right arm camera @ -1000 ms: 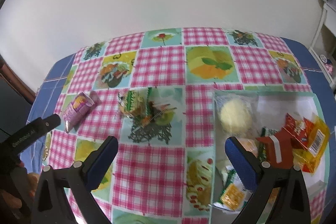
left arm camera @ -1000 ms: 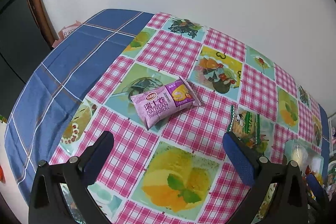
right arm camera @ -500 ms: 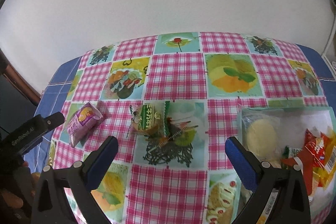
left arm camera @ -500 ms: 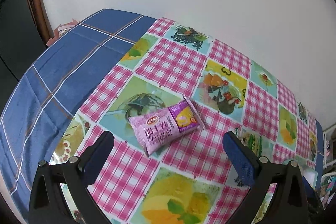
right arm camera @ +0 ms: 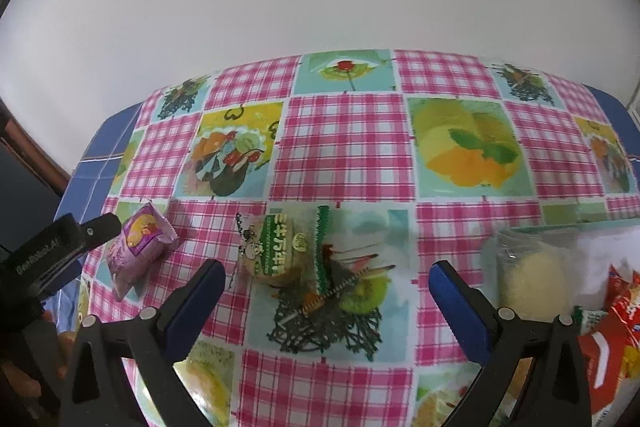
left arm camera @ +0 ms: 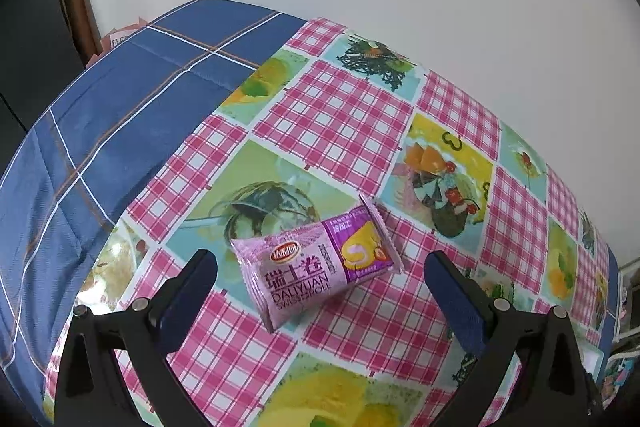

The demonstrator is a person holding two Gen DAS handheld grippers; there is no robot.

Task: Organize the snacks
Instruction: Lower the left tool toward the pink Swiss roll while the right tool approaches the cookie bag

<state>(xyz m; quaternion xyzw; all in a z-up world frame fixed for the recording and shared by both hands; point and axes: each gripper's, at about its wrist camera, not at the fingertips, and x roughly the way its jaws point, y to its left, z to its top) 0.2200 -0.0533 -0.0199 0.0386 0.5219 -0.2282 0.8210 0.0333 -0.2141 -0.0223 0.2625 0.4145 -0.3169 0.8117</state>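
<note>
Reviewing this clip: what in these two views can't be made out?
- Clear container, right wrist view: cut off by the right edge; the contents beyond the red packets are unseen.
- Green-wrapped snack: print too small to read.
- Purple Swiss roll packet, left wrist view: underside hidden.
- Left tool, right wrist view: only one tip shows.

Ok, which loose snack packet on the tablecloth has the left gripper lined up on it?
The purple Swiss roll packet, lying between the open left gripper fingers; the green-printed packet faces the right gripper.
</note>
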